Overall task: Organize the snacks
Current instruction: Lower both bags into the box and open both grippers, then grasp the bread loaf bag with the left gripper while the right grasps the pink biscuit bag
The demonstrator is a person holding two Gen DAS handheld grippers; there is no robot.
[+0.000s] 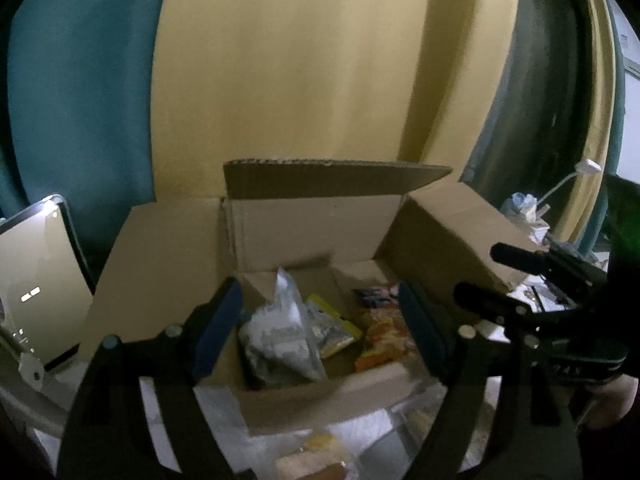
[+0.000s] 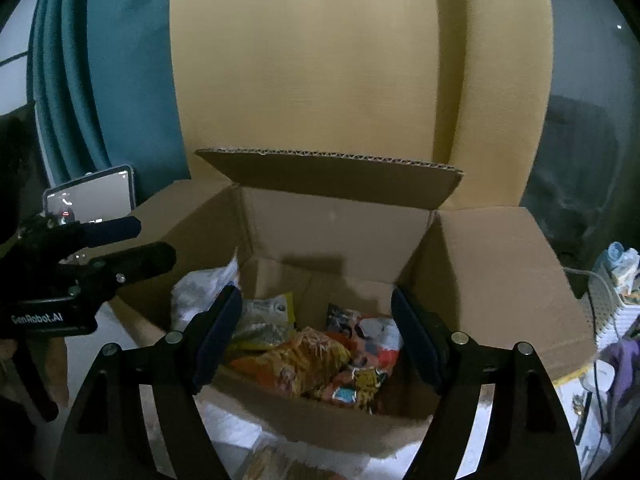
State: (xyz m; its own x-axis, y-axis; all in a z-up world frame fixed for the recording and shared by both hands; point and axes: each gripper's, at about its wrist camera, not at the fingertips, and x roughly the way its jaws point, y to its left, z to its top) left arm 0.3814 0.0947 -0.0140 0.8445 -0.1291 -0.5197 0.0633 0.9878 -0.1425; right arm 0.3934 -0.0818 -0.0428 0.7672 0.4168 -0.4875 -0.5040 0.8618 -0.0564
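An open cardboard box [image 1: 304,224] [image 2: 340,220] stands in front of both grippers with its flaps spread out. Inside lie a silvery white bag [image 1: 280,332] [image 2: 200,292], a yellow packet [image 1: 336,328] [image 2: 268,316], an orange snack bag [image 1: 384,336] [image 2: 304,360] and a colourful printed packet [image 2: 372,336]. My left gripper [image 1: 318,296] [image 2: 154,240] hangs over the box's near left side, open, with nothing pressed between its pads. Over the near right side my right gripper [image 2: 317,298] [image 1: 486,274] is open too and holds nothing.
A lit phone on a stand [image 1: 40,280] [image 2: 92,196] sits left of the box. Teal curtain [image 1: 80,100] and a tall yellow panel [image 2: 340,60] rise behind. Clutter with a white cable [image 2: 608,300] crowds the right. More packets [image 1: 316,452] [image 2: 272,464] lie on the white surface before the box.
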